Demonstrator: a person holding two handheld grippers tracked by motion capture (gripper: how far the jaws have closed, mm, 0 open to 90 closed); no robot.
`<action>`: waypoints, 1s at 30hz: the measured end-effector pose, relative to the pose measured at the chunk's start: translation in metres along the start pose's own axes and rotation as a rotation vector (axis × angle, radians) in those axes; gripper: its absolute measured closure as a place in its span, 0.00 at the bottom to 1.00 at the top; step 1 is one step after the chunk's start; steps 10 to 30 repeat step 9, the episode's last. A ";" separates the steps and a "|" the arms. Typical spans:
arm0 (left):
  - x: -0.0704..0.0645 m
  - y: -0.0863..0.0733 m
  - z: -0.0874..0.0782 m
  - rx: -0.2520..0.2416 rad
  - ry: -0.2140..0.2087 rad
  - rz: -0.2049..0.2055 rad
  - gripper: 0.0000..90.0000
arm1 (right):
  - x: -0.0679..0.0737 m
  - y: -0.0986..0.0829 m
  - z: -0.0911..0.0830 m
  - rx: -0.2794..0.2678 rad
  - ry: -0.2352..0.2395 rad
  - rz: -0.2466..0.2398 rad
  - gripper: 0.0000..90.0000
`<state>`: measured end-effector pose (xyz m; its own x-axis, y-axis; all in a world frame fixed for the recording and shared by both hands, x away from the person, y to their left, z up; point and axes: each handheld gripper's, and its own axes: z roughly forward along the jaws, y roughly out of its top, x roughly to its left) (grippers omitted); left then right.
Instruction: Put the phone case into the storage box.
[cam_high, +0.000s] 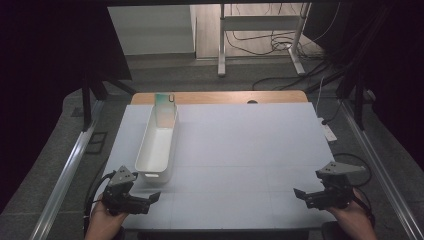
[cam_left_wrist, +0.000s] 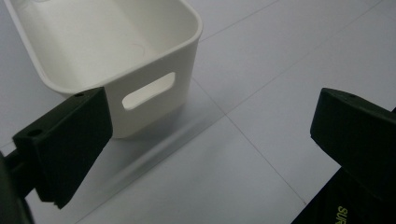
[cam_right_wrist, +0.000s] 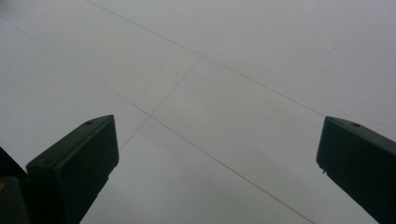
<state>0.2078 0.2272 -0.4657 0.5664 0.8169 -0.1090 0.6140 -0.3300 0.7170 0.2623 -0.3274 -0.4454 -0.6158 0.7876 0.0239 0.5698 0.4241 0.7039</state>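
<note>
One table (cam_high: 240, 150), covered in a pale mat, carries one long white bin (cam_high: 157, 145) at its left, running near to far, with one green-tinted clear packet (cam_high: 165, 107) standing in its far end. I hold two grippers at the near edge: my left gripper (cam_high: 145, 199) sits just beside the bin's near end, its jaws spread wide and holding nothing; my right gripper (cam_high: 307, 195) hovers well apart at the near right, equally wide and empty over bare mat. From my left gripper's view, the bin's handle slot (cam_left_wrist: 148, 90) faces me. My worry: the bin looks light, so a jaw clipping its wall could shove it along the mat or tip the packet over. The far packet also means a long reach over the rim.
</note>
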 end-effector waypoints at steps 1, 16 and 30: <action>0.000 0.000 0.000 0.003 -0.001 0.000 0.00 | 0.000 0.000 0.000 0.000 0.001 0.000 0.00; -0.003 0.003 0.005 0.045 0.007 0.035 0.01 | 0.000 0.000 0.000 0.001 0.000 -0.002 0.00; -0.003 0.003 0.005 0.045 0.007 0.035 0.01 | 0.000 0.000 0.000 0.001 0.000 -0.002 0.00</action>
